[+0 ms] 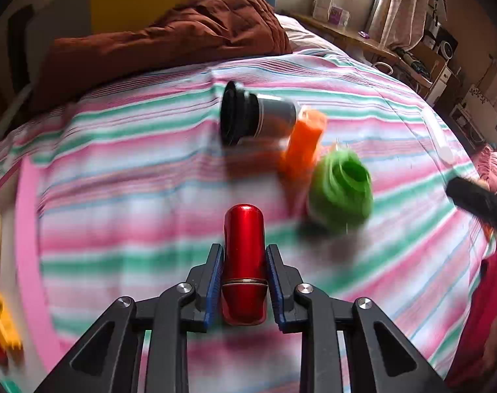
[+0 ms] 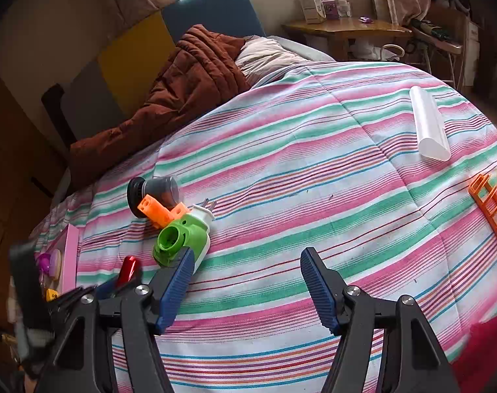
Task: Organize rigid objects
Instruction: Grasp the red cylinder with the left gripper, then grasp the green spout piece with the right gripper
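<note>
- Left gripper (image 1: 244, 281), bottom centre of the left wrist view: blue pads clamped on a red tube (image 1: 244, 262), which lies lengthwise between them, rounded end pointing up the frame.
- Right gripper (image 2: 246, 290), bottom of the right wrist view: fingers apart, nothing between them, only striped bedspread (image 2: 313, 177) beyond.
- Cluster above the red tube: green plug-in (image 2: 179, 239), orange block (image 2: 158, 213), and a black-capped jar (image 2: 153, 193) on its side. The three touch or overlap.
- White case (image 2: 428, 124), upper right of the right wrist view, well apart from the rest.
- Orange rack (image 2: 493, 206), right edge, partly cut off.
- Pink tray (image 2: 70, 255), left edge, already holding small items; likely the sorting place.
- Risk: the tube is smooth and round, so it may slip or twist in the pads if lifted fast.
- Risk: soft bedding lets the jar roll if the cluster is nudged.
- Room: wide open bedspread at centre and right; the left side is crowded, with the bed's edge near the tray.
</note>
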{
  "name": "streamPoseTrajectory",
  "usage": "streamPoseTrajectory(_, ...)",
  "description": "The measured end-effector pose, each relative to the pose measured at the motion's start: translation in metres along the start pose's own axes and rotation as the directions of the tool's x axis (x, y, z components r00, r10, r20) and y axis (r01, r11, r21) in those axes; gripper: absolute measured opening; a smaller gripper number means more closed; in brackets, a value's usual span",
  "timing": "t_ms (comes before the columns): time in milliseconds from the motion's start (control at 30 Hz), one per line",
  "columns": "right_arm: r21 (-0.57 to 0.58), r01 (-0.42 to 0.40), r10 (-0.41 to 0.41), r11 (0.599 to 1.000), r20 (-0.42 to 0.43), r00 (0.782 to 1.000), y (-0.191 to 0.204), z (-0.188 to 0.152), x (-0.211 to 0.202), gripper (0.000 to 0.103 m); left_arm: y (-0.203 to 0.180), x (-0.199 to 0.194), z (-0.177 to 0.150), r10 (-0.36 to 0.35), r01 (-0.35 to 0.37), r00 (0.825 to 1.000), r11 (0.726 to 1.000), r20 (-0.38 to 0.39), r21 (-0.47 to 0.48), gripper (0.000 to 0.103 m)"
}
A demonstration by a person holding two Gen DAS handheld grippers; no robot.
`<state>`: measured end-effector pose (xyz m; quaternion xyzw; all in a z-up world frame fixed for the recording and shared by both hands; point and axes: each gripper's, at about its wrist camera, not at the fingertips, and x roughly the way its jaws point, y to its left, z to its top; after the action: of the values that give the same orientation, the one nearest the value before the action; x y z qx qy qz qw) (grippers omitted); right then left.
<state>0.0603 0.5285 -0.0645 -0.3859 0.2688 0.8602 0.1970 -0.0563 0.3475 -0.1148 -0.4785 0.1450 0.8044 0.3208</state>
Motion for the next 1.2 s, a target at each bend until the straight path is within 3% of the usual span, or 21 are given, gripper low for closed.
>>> streamPoseTrajectory(133,0.0,0.001,-0.001,1.0,-0.026,1.0,0.0,-0.004,0.005,0.068,-0.005,-0.019,-0.041,0.043,-0.048,0.995,0.997,0.088,0.052,0.026)
streamPoseTrajectory(267,0.006,0.019,-0.019,1.0,-0.052,0.998,-0.001,-0.008,0.012,0.068,-0.009,-0.02,-0.057,0.068,-0.083,0.982,0.993,0.177,0.08,0.026)
streamPoseTrajectory(933,0.036,0.045,-0.039,0.998,-0.144,0.989,-0.01,-0.021,0.039,0.068,-0.01,-0.019,-0.057,0.066,-0.081,0.976,0.994,0.206,0.067,0.026)
streamPoseTrajectory(1200,0.025,0.014,-0.01,1.0,-0.144,0.989,-0.002,-0.024,0.039,0.084,-0.009,-0.02,-0.059,0.062,-0.078,0.975,0.995,0.211,0.067,0.026)
